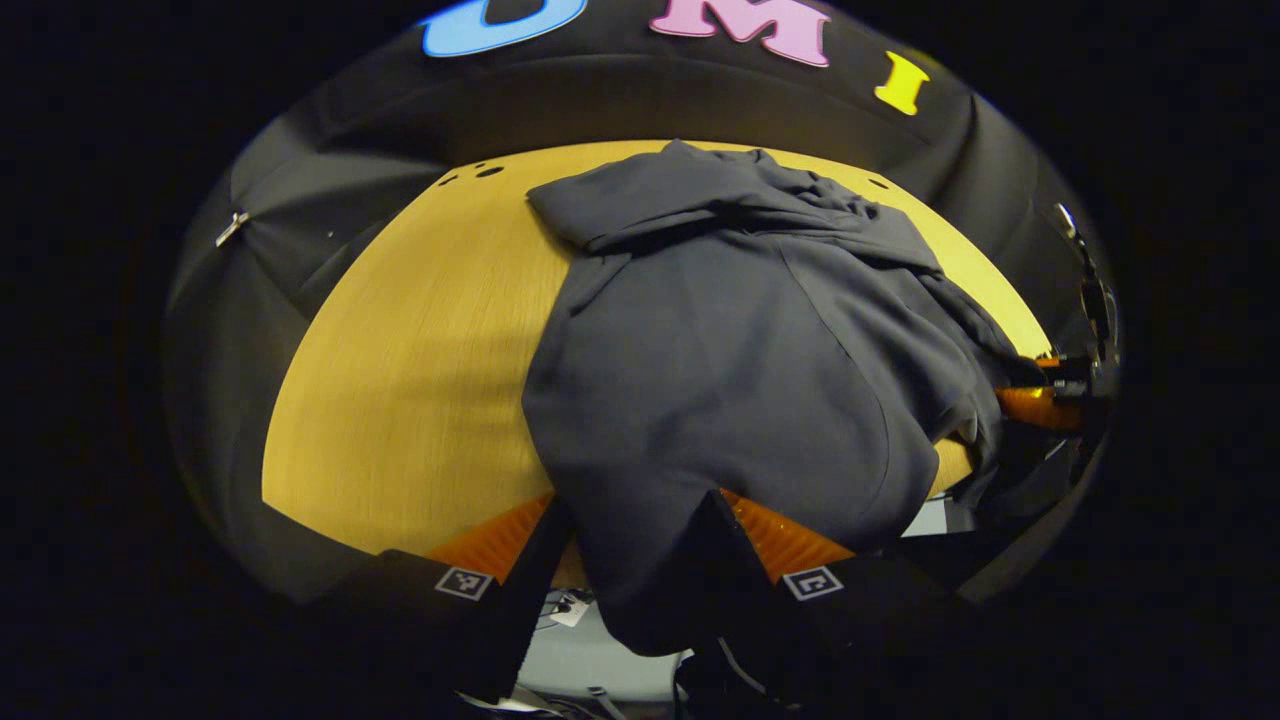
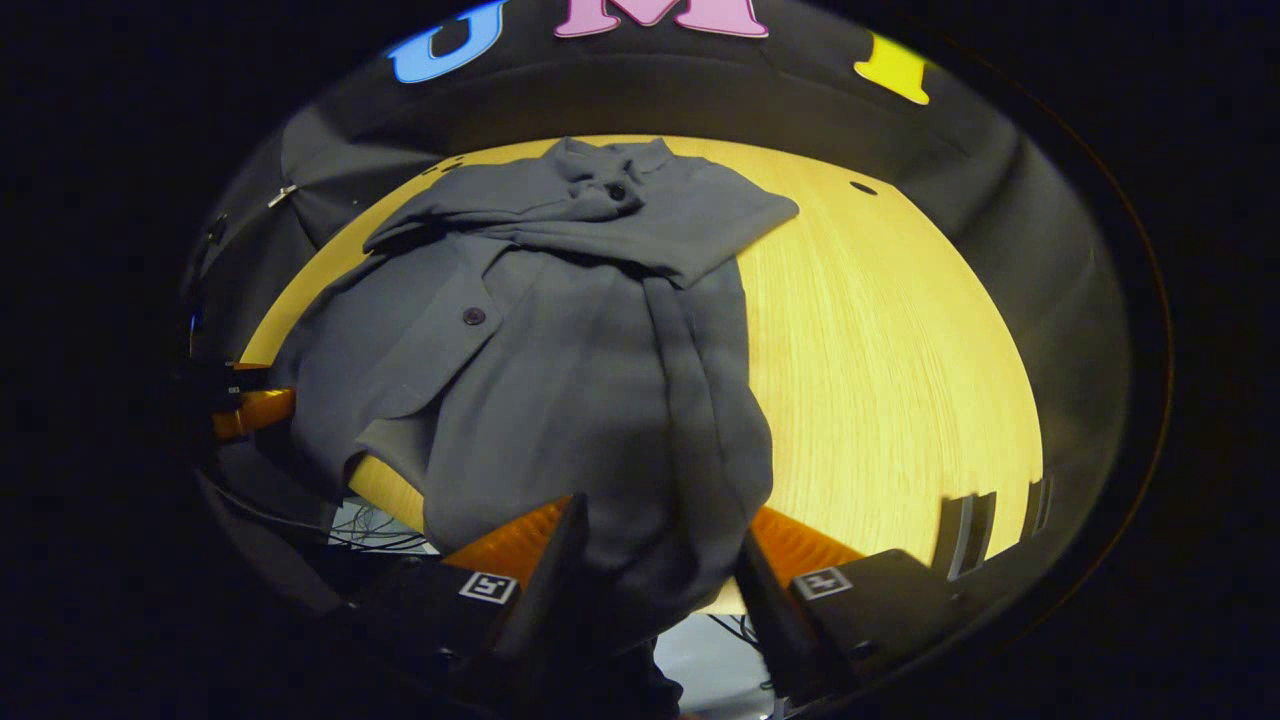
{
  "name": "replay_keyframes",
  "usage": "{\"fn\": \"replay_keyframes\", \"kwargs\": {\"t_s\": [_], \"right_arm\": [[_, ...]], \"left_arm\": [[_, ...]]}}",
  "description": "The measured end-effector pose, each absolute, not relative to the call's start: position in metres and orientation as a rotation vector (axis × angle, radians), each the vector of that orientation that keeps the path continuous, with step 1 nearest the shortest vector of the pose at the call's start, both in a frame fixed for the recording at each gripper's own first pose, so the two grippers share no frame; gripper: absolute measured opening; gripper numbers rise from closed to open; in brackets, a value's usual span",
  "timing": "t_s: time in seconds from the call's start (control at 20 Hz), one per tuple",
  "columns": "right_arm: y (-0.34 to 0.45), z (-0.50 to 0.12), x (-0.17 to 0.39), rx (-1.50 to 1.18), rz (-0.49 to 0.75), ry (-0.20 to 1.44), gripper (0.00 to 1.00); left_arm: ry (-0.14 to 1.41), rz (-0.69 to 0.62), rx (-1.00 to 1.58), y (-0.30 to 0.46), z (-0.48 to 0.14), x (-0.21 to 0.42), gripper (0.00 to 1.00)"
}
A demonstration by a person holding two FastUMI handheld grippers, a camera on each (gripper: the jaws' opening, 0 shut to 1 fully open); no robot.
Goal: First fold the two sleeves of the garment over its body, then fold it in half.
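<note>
Both grippers, left (image 1: pixel 632 560) and right (image 2: pixel 655 575), pinch the garment's (image 1: pixel 720 370) hem.

This is a recording booth, a staged test space and no lived-in room. Black cloth (image 1: pixel 330 210) hangs as a wall all round the far side of a bare, yellow wood-grain table (image 1: pixel 420 380), pinned with a metal clip (image 1: pixel 231 228). Past the table's near edge loose cables (image 2: pixel 375 525) trail over a pale floor (image 1: pixel 590 660).
</note>
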State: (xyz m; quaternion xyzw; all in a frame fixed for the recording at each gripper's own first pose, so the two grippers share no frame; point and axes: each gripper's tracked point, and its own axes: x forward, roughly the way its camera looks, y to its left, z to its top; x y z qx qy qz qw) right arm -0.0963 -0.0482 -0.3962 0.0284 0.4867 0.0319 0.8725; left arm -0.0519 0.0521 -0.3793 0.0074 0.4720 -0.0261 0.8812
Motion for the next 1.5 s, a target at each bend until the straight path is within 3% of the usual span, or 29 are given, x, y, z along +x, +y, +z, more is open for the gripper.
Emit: {"fn": "replay_keyframes", "kwargs": {"t_s": [0.05,0.2,0.25,0.6,0.9,1.0,1.5], "right_arm": [[-0.042,-0.399,-0.094,0.075,0.091,1.010,0.74],[-0.037,-0.397,-0.086,0.144,0.123,1.029,0.08],[-0.038,-0.397,-0.084,0.149,0.127,1.037,0.05],[-0.055,-0.325,-0.040,0.276,0.104,0.851,0.05],[-0.083,-0.257,0.029,0.313,0.081,0.674,0.05],[-0.088,-0.240,0.055,0.311,0.078,0.623,0.05],[-0.105,-0.212,0.182,0.271,0.076,0.511,0.05]], "left_arm": [[0.972,-0.073,0.019,0.048,-0.378,-0.046,0.87],[0.988,-0.109,-0.001,0.036,-0.374,-0.030,0.08],[1.004,-0.114,-0.027,0.037,-0.372,-0.029,0.08],[0.825,-0.099,-0.152,0.046,-0.291,0.025,0.06],[0.668,-0.107,-0.208,0.048,-0.222,0.083,0.02],[0.624,-0.106,-0.212,0.053,-0.204,0.103,0.06],[0.505,-0.094,-0.166,0.066,-0.173,0.231,0.05]]}}
